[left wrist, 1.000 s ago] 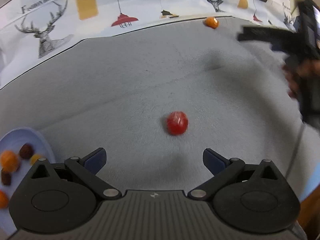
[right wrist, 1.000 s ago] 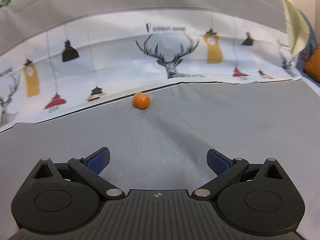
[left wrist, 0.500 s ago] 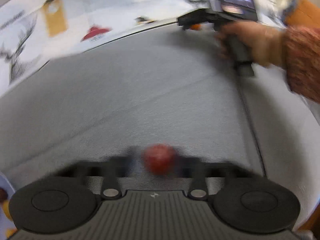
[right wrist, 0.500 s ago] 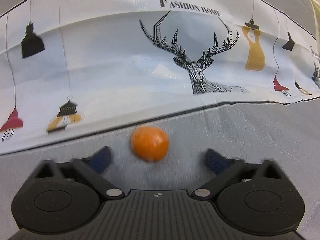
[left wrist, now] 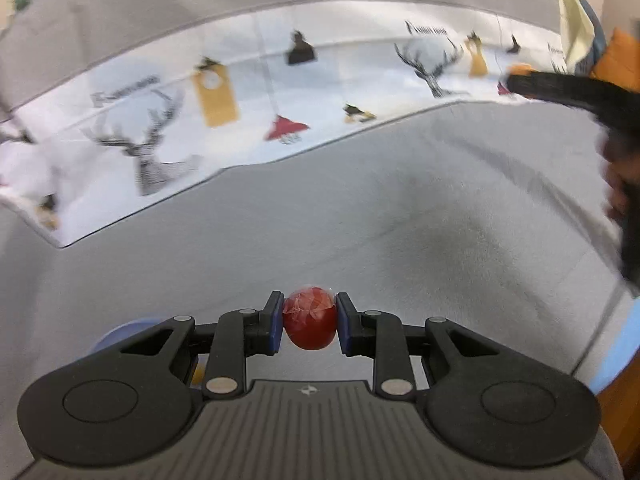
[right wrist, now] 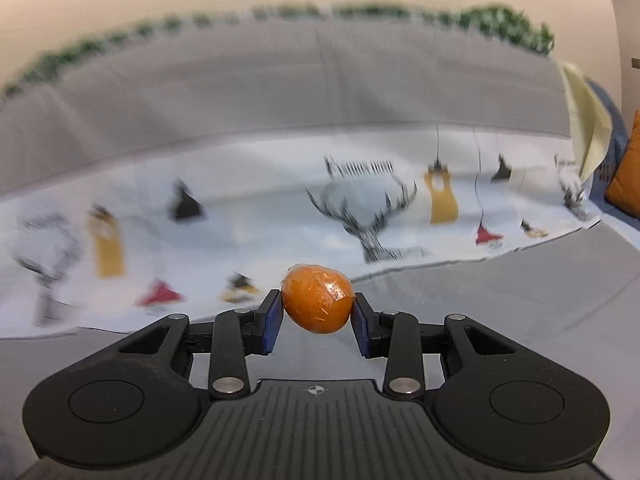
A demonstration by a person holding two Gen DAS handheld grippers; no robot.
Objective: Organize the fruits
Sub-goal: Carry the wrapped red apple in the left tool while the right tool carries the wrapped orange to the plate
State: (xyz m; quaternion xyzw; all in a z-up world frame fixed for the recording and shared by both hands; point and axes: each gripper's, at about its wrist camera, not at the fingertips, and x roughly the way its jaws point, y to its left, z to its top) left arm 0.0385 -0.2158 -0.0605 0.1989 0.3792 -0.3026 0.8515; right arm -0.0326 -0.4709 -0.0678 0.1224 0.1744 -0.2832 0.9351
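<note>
Two fruits show, one per view. In the left wrist view one red fruit [left wrist: 309,318] in a shiny wrap sits low in the centre of the frame, pinched between the blue pads of the left gripper [left wrist: 309,322], whose jaws are narrow and pressed on both its sides. In the right wrist view one orange fruit [right wrist: 318,304], also wrapped, sits at lower centre between the pads of the right gripper [right wrist: 318,322]; its jaws are closing on the fruit, both pads touching it.

Behind both lies a grey surface [left wrist: 360,220] with a white printed cloth [left wrist: 240,100] of deer and lamps across the upper half, blurred. A blue plate [left wrist: 120,332] peeks at lower left, mostly hidden by the gripper body. At the right edge of the left view, the other gripper and a hand [left wrist: 618,184] are smeared and cut off.
</note>
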